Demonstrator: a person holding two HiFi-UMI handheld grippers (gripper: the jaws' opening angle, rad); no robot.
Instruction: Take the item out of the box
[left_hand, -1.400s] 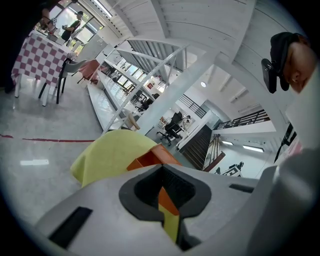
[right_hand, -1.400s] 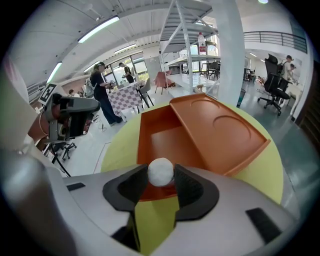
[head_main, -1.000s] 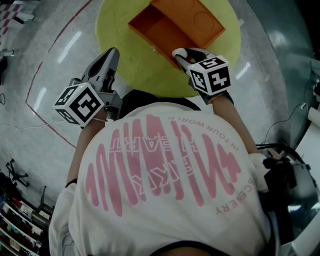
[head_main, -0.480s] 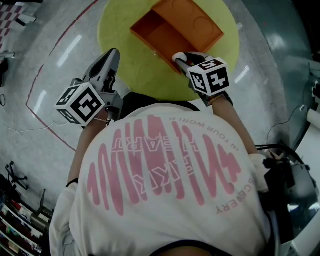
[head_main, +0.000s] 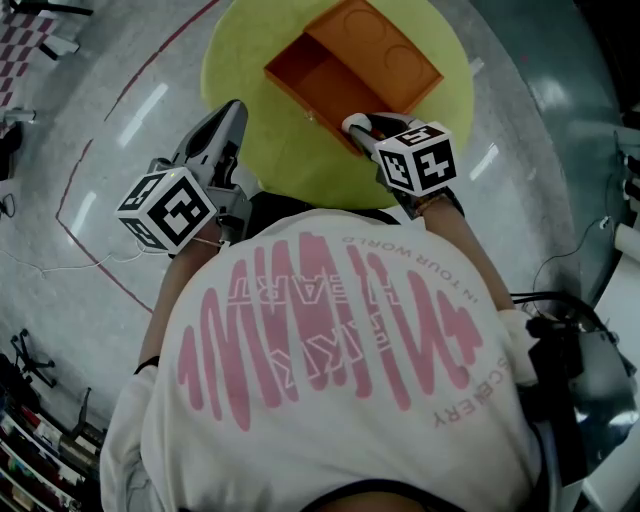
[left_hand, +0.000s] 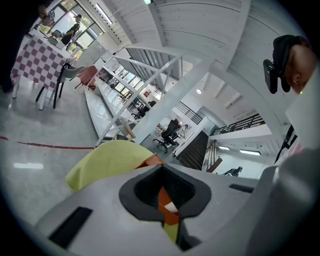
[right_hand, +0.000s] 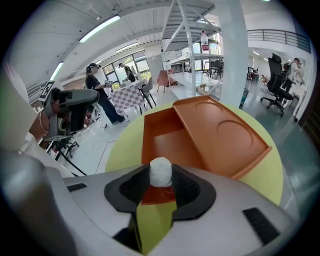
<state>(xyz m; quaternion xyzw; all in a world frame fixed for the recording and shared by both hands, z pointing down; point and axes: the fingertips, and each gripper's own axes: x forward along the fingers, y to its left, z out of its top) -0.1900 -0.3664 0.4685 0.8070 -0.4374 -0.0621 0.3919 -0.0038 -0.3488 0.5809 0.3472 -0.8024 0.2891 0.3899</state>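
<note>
The left hand-held gripper (head_main: 228, 112) hangs at the edge of the yellow table (head_main: 250, 80). Its jaws leave only a narrow gap, and nothing is between them. The orange box (head_main: 318, 78) lies open on the table. At its near wall the right hand-held gripper (head_main: 357, 127) has just been closing its jaws, and the white round item (right_hand: 161, 172) sits between the pads, touched from both sides. The grasp seems made; lifting the item clear of the box is what remains.

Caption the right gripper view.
Right gripper, jaws just closing on a white ball, at the open orange box on a yellow table.
</note>
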